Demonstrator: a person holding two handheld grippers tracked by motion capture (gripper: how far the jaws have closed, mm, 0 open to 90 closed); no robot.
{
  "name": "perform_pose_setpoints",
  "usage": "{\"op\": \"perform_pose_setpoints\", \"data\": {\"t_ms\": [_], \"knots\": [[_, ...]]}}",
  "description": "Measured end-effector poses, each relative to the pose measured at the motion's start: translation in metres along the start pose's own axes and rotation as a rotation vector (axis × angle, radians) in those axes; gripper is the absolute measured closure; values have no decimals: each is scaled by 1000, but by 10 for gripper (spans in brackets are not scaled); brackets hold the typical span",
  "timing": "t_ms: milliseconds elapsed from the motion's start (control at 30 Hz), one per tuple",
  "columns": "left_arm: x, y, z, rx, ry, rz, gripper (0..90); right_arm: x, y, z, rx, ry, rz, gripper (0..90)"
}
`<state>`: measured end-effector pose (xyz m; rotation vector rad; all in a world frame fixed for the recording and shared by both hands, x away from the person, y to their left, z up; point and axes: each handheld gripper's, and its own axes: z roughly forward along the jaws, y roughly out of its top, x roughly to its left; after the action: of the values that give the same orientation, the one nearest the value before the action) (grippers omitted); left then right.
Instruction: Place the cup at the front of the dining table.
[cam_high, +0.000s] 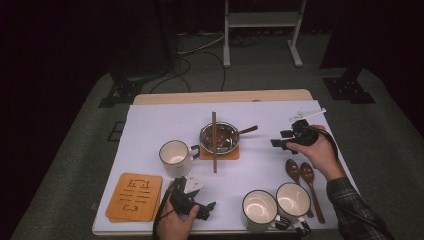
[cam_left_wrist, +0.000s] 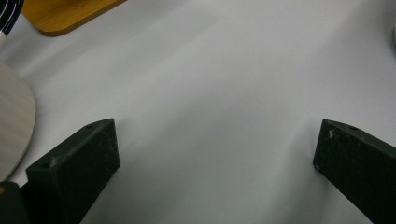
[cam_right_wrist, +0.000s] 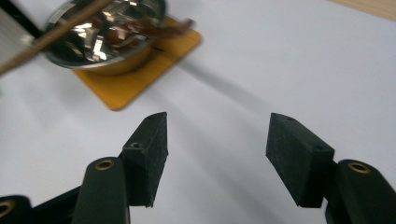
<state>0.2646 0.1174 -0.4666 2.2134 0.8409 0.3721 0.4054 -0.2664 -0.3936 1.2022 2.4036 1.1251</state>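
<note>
My right gripper (cam_high: 280, 140) hung released above the bench (cam_high: 150, 120), jaws apart with nothing between them, aimed at the steel bowl (cam_high: 220, 137) on its orange mat (cam_high: 220, 154) at the bench's middle. My left gripper (cam_high: 209, 207) rested released near the front edge. To do this well, I judged, I should come in low and square, clear of the long stick (cam_high: 214, 142) across the rim. The bowl shone, with a brown spoon (cam_high: 245, 131) leaning inside.

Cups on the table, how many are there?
3. One cup stands left of the metal bowl. Two cups stand side by side, touching, at the near edge.
</note>
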Motion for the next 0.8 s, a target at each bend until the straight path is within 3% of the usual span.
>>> {"op": "perform_pose_setpoints", "data": {"t_ms": [267,500,800], "knots": [[0,0,0,3,0,1,0,-26,-19,2,-6,-85,58,376],[0,0,0,3,0,1,0,-40,-32,7,-3,-119,87,373],[0,0,0,3,0,1,0,-49,-46,14,10,-190,88,369]]}}
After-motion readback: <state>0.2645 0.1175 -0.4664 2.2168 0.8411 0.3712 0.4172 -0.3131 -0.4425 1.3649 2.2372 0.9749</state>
